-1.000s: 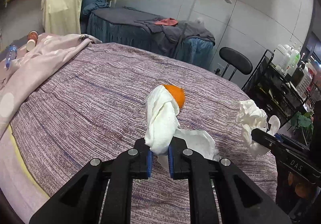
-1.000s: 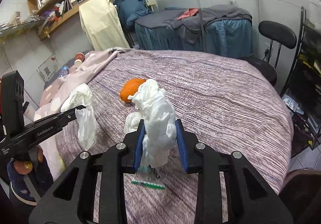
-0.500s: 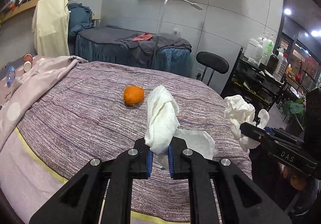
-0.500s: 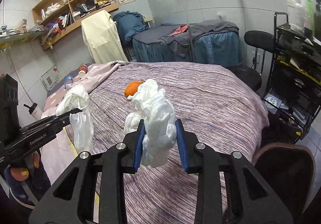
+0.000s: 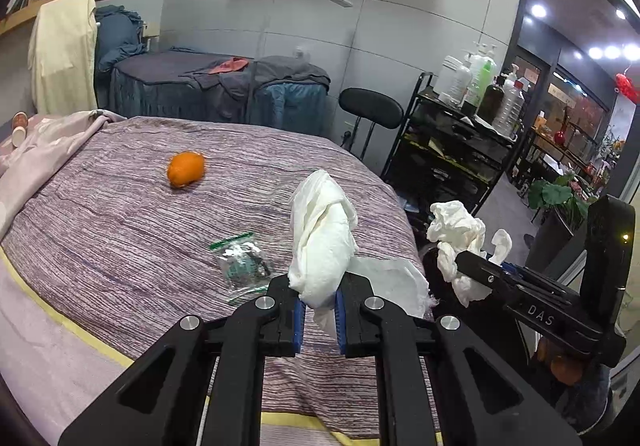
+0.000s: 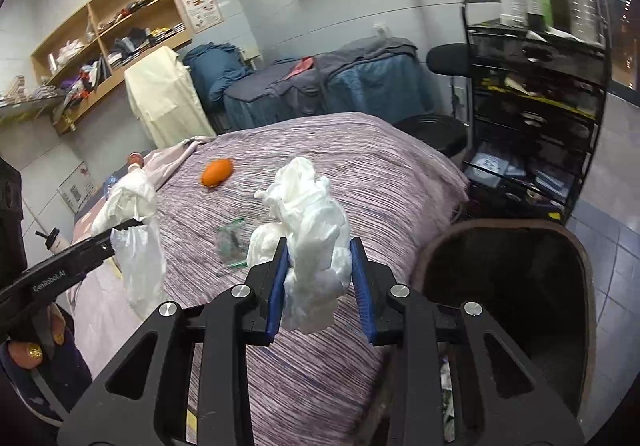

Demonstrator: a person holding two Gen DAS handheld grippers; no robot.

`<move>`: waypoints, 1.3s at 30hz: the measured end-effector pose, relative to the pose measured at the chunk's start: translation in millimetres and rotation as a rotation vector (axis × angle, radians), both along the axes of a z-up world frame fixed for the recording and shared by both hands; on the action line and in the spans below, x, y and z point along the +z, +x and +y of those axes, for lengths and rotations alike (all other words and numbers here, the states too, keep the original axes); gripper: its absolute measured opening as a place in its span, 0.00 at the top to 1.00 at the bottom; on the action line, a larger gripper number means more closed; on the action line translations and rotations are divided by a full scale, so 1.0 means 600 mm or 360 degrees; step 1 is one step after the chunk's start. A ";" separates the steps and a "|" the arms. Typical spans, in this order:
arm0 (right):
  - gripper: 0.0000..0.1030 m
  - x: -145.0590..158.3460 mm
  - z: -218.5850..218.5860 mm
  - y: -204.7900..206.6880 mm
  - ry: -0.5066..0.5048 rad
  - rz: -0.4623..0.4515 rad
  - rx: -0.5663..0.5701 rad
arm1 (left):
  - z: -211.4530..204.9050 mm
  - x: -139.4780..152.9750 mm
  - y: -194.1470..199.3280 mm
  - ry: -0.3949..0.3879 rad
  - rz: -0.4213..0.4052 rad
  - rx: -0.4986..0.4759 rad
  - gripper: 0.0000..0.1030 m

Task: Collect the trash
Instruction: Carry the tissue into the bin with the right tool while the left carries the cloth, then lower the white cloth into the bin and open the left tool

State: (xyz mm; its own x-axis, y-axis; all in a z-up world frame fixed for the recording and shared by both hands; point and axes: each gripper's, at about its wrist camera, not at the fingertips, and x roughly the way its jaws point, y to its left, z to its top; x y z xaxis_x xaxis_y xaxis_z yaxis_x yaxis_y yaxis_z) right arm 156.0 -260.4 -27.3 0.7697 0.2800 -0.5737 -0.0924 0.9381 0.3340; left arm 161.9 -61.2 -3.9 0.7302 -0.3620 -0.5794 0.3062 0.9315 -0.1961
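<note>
My left gripper (image 5: 319, 306) is shut on a white crumpled tissue (image 5: 324, 242) that stands up between its blue pads, above the near edge of the purple striped bed (image 5: 120, 230). My right gripper (image 6: 319, 288) is shut on a bigger wad of white tissue (image 6: 310, 230). In the left wrist view the right gripper (image 5: 460, 260) and its wad (image 5: 456, 230) hang off the bed's right side. The right wrist view shows the left gripper (image 6: 136, 224) with its tissue (image 6: 136, 238) on the left. A clear plastic wrapper with green strip (image 5: 240, 264) and an orange (image 5: 185, 169) lie on the bed.
A dark brown-rimmed bin (image 6: 516, 298) stands on the floor just right of the bed corner. A black wire rack (image 6: 536, 106) with bottles, a black stool (image 5: 370, 112) and a massage table (image 5: 216, 90) stand behind. A pink blanket (image 5: 36, 162) covers the bed's left.
Both grippers, each still holding its tissue, have drawn back and swung right along the bed. The wrapper has come into sight on the bed, and the bin now shows at the right.
</note>
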 end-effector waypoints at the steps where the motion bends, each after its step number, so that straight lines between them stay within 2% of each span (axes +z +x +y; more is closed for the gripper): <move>1: 0.70 -0.006 -0.012 -0.007 0.0003 0.0010 -0.0029 | -0.011 -0.001 -0.004 0.0002 -0.0001 -0.0024 0.89; 13: 0.70 -0.066 -0.122 -0.076 0.0029 0.0134 -0.0295 | -0.117 -0.027 -0.031 -0.0020 0.0073 -0.0255 0.89; 24: 0.69 -0.111 -0.167 -0.101 -0.0027 0.0248 -0.0457 | -0.175 -0.048 -0.043 0.0003 0.0137 -0.0373 0.89; 27: 0.61 -0.128 -0.178 -0.104 -0.0029 0.0283 -0.0508 | -0.186 -0.053 -0.048 0.0011 0.0155 -0.0394 0.89; 29: 0.51 -0.139 -0.184 -0.106 -0.0023 0.0306 -0.0530 | -0.193 -0.054 -0.050 0.0021 0.0162 -0.0403 0.89; 30: 0.41 -0.143 -0.186 -0.109 -0.0020 0.0311 -0.0543 | -0.195 -0.055 -0.049 0.0023 0.0166 -0.0408 0.89; 31: 0.38 -0.146 -0.189 -0.109 -0.0016 0.0313 -0.0548 | -0.198 -0.056 -0.050 0.0026 0.0171 -0.0413 0.89; 34: 0.31 -0.149 -0.196 -0.113 -0.0015 0.0316 -0.0579 | -0.208 -0.060 -0.051 0.0042 0.0182 -0.0428 0.89; 39: 0.30 -0.137 -0.201 -0.120 -0.0034 0.0269 -0.0622 | -0.225 -0.068 -0.050 0.0060 0.0209 -0.0459 0.89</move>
